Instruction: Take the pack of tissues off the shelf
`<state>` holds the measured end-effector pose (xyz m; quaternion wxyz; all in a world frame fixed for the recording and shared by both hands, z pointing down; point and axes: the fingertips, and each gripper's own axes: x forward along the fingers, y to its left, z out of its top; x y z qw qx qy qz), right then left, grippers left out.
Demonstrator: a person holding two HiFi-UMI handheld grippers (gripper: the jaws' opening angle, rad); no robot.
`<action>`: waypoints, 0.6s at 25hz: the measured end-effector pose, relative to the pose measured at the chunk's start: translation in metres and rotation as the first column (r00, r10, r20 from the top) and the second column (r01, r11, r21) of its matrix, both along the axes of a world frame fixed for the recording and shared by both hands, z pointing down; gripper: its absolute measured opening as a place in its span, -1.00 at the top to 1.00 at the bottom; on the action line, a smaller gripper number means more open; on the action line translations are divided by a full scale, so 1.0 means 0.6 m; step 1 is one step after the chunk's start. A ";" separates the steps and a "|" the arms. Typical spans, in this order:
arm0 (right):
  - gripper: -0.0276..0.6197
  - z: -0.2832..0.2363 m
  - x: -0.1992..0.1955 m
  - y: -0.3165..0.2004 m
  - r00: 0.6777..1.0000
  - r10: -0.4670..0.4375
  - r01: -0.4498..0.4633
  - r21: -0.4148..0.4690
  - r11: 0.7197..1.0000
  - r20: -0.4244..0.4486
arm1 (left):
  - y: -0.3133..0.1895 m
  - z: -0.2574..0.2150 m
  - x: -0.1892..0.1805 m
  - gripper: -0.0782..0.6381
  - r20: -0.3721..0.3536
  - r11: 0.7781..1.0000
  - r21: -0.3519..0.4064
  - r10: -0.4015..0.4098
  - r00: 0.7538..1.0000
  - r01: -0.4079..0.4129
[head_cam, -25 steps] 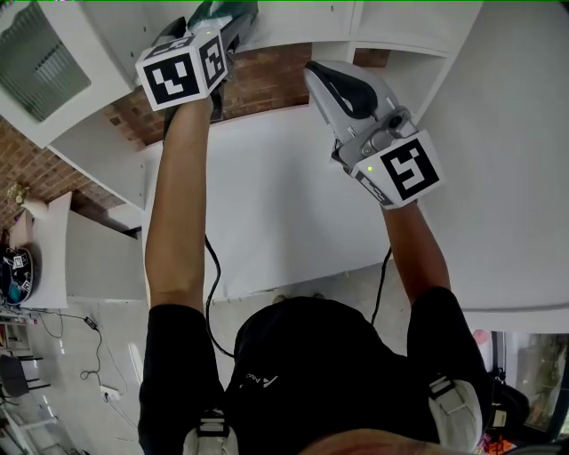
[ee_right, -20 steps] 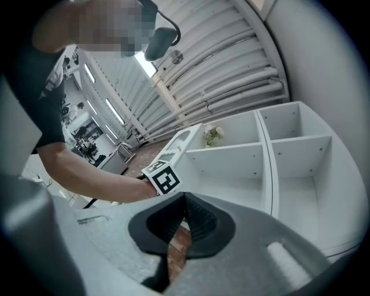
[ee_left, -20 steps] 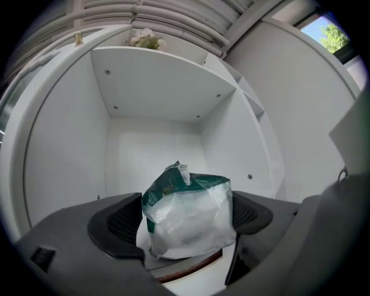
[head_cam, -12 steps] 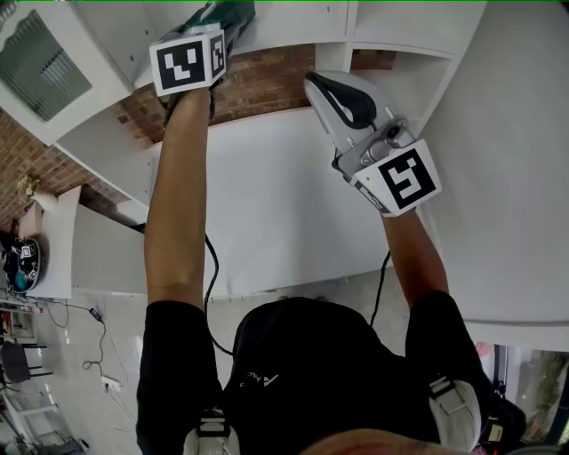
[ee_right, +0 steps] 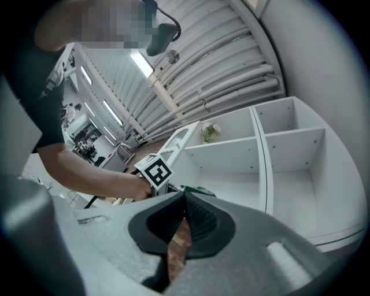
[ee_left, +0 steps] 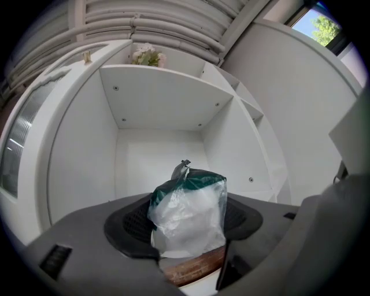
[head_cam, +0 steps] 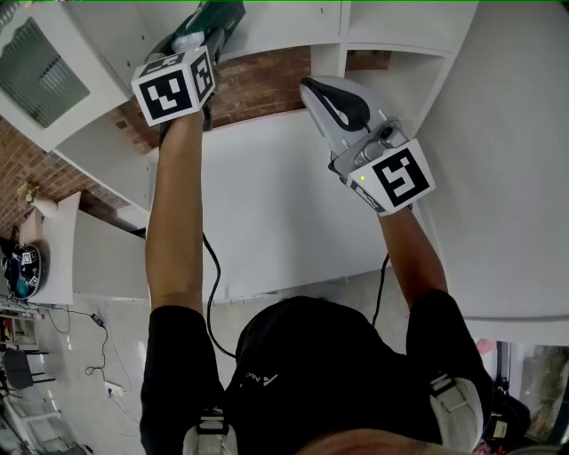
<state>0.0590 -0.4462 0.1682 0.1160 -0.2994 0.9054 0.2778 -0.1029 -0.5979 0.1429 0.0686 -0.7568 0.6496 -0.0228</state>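
Note:
The pack of tissues [ee_left: 191,202] is clear plastic with a dark green top, standing on the floor of a white shelf compartment [ee_left: 156,110]. My left gripper [ee_left: 186,231] reaches level into that compartment. Its jaws have just been closing, and both black pads now touch the sides of the pack. In the head view the left gripper [head_cam: 206,27] and the green pack [head_cam: 218,13] are at the top left. My right gripper [head_cam: 308,84] hangs beside it in front of the shelf, tilted upward, shut with nothing in it [ee_right: 185,202].
The white shelf unit [ee_right: 263,144] has several open compartments, and a small flower pot [ee_right: 211,132] stands on top. A brick wall [head_cam: 258,84] shows behind it. A white table top [head_cam: 284,204] lies below my arms, and cables [head_cam: 209,284] trail to the floor.
The left gripper's marker cube has rolled and shifted slightly left, with the pack staying between its jaws. The right gripper has hardly moved.

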 end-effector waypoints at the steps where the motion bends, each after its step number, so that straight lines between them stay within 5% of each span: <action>1: 0.91 0.001 0.001 -0.001 1.000 0.004 -0.004 -0.004 1.000 0.003 | 0.010 -0.005 0.001 -0.04 -0.005 1.000 0.022 0.009 1.000 -0.009; 8: 0.91 0.011 0.022 0.014 0.997 0.031 -0.028 -0.049 0.998 0.070 | 0.121 -0.026 0.023 -0.04 -0.057 0.975 0.187 0.135 0.989 -0.122; 15: 0.91 0.038 0.043 0.023 0.990 0.062 -0.049 -0.100 0.994 0.128 | 0.218 0.004 0.041 -0.04 -0.070 0.945 0.271 0.208 0.976 -0.182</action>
